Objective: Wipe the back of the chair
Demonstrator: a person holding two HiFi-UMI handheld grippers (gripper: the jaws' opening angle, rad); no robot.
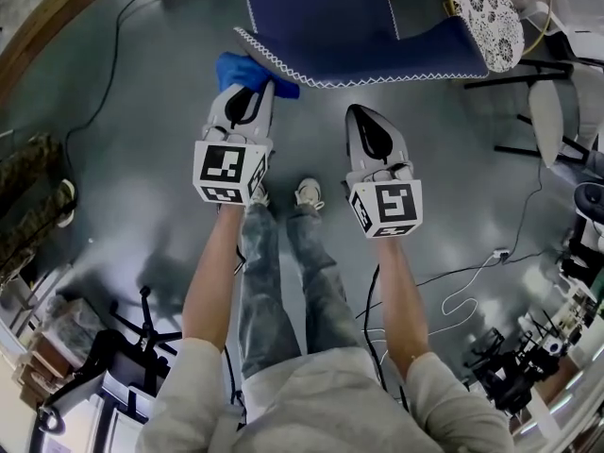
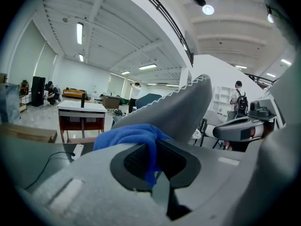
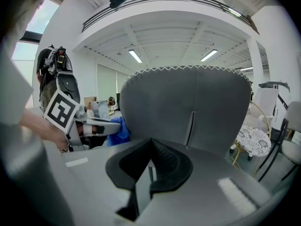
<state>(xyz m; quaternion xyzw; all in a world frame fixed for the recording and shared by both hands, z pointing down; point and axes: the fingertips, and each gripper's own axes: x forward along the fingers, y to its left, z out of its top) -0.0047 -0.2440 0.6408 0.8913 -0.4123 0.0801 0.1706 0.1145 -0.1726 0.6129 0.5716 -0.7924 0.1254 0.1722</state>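
A person holds 2 grippers out ahead. The left gripper clamps a blue cloth between its jaws, against the left edge of the chair back. The right gripper, jaws together and empty, faces the chair back's middle, just short of it.
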